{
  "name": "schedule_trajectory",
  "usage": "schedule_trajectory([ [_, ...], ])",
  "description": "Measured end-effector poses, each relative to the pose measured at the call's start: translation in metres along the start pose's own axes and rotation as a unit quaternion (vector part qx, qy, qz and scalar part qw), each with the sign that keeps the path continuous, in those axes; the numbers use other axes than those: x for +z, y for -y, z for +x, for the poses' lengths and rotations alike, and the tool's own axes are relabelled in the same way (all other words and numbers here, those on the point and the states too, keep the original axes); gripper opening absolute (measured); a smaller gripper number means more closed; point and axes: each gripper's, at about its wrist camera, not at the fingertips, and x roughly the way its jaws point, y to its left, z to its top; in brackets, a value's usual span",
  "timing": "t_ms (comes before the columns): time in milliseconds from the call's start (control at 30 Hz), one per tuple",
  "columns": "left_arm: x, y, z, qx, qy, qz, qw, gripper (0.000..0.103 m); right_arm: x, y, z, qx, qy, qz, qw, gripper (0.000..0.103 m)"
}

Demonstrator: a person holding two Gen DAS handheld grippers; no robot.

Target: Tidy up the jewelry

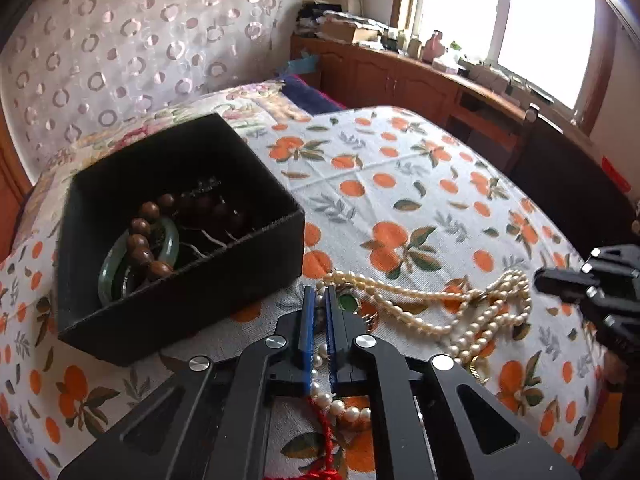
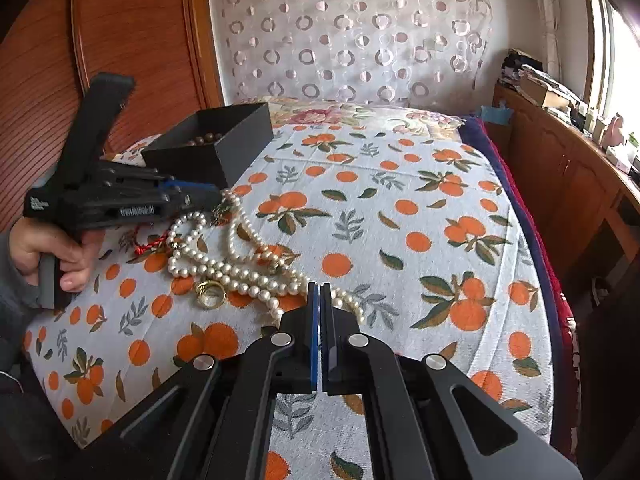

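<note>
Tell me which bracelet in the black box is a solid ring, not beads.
The pale green jade bangle at the near-left of the black box. It is one smooth hoop, while the brown wooden bracelet draped across it is a string of round beads.

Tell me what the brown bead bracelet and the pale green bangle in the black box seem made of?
The brown bead bracelet looks like polished wood: warm brown, soft sheen. The pale green bangle looks like jade or glass: translucent and glossy. The black box looks like matte card, perhaps flocked.

Home bedroom, bed (image 2: 400, 208), wooden headboard (image 2: 132, 40)
</note>
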Motion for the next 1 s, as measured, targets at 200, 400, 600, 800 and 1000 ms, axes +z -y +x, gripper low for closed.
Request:
schedule_trajectory([
  [200,0.012,0.006,-0.032,0.001,0.044,0.003,0.999,0.004,0.002,-0.007,0.004,0.004,-0.002,-0.008,1.0,0.001],
  [400,0.025,0.013,-0.065,-0.013,0.086,0.002,0.9962,0.004,0.003,-0.005,0.006,-0.003,-0.004,-0.004,1.0,0.001],
  [600,0.028,0.014,-0.078,-0.016,0.093,0.007,0.9955,0.004,0.003,-0.005,0.006,-0.003,-0.005,-0.003,1.0,0.001],
  [800,0.0,0.0,-0.093,-0.001,0.088,-0.004,0.9961,0.004,0.003,-0.007,0.005,0.001,-0.004,-0.005,1.0,0.001],
  [1000,-0.042,-0.02,-0.1,0.026,0.069,-0.023,0.997,0.004,0.003,-0.011,0.009,0.001,-0.01,-0.007,1.0,0.001],
])
